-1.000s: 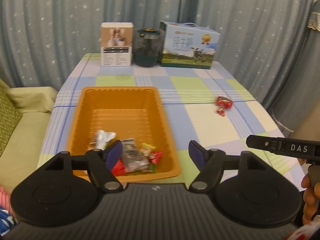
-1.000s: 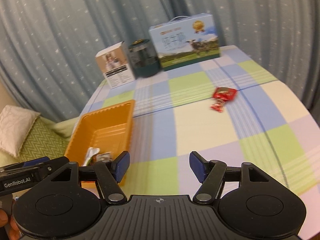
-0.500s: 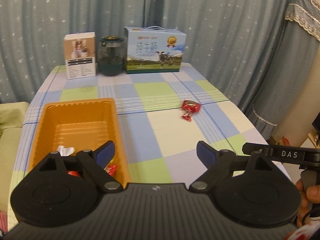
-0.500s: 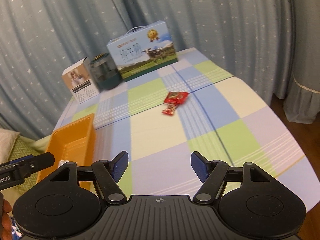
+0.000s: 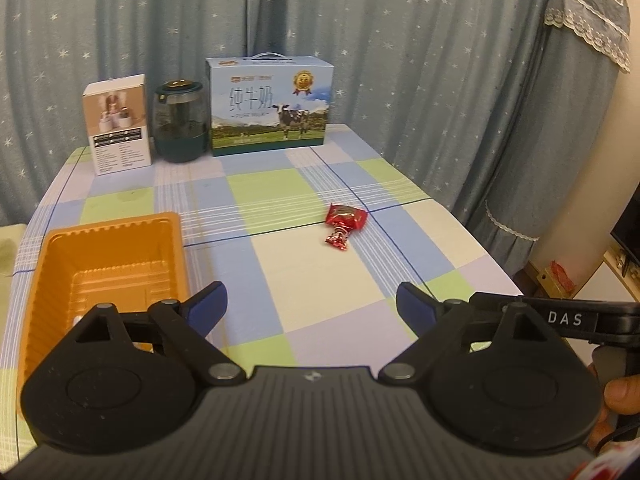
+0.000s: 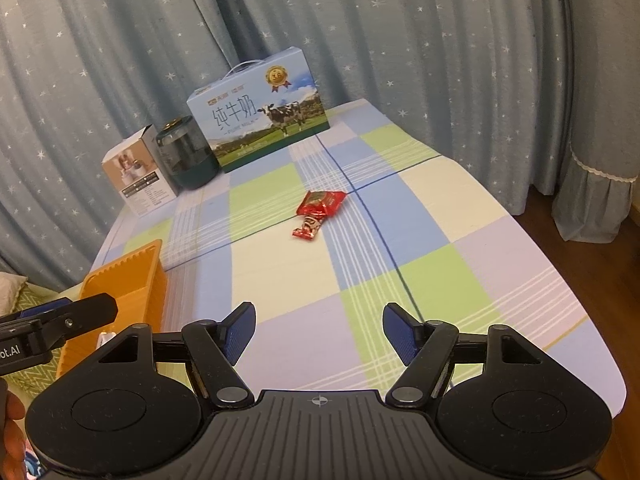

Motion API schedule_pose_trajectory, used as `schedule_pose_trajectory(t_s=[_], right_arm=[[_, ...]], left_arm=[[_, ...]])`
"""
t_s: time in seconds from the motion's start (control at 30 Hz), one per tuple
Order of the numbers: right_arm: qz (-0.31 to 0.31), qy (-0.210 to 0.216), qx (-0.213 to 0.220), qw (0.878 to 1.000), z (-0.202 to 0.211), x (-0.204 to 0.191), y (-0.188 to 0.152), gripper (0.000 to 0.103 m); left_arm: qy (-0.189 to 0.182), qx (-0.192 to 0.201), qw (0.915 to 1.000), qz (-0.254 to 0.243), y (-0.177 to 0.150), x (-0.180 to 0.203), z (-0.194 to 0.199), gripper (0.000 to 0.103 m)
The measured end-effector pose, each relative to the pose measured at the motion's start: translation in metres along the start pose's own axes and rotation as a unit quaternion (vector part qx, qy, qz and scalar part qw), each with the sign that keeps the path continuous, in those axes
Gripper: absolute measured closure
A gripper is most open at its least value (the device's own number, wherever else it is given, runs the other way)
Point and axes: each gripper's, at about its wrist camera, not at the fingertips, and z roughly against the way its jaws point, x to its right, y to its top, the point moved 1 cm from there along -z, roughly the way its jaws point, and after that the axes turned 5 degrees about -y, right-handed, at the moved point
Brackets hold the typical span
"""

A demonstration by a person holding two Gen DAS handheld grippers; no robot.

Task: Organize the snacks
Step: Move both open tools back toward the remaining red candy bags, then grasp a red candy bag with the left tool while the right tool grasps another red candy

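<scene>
Two red snack packets [image 5: 343,223] lie together on the checked tablecloth, mid-table; they also show in the right wrist view [image 6: 318,210]. An orange tray [image 5: 56,248] sits at the table's left front, its contents mostly hidden behind my left gripper; its corner shows in the right wrist view [image 6: 132,276]. My left gripper [image 5: 311,308] is open and empty, near the front edge, well short of the packets. My right gripper [image 6: 319,330] is open and empty, also well short of them.
At the back of the table stand a white product box [image 5: 118,128], a dark glass jar [image 5: 181,124] and a blue milk carton box [image 5: 270,106]. Blue starred curtains hang behind. The table's right edge [image 6: 560,248] drops to a wooden floor.
Both grippers have swung right, away from the tray and toward the red packets. The tray has slid to the left of both views. Both stay open.
</scene>
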Motion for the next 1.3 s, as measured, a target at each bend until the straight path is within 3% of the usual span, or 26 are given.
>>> schedule_pose_trajectory(t_s=[0.4,0.73,0.97,1.1,1.3], right_arm=[[0.028,-0.018,0.009,0.999,-0.028,0.020,0.018,0.033],[0.086,-0.002,0.036,0.996,-0.080,0.039,0.050,0.033],[0.118,0.007,0.037,0.992,-0.130,0.055,0.065,0.033],[0.141,0.017,0.032,0.989,-0.159,0.059,0.068,0.051],[0.152,0.021,0.024,0.988,-0.194,0.066,0.068,0.054]], left_arm=[[-0.004,-0.004,1.0000,-0.003,0.013,0.007,-0.044,0.012],[-0.002,-0.014,0.9996,-0.023,0.021,0.011,-0.126,0.013],[-0.012,-0.025,0.9984,-0.049,0.021,0.016,-0.193,0.022],[-0.014,-0.030,0.9975,-0.062,0.020,0.018,-0.230,0.031],[-0.014,-0.029,0.9972,-0.068,0.023,0.014,-0.273,0.045]])
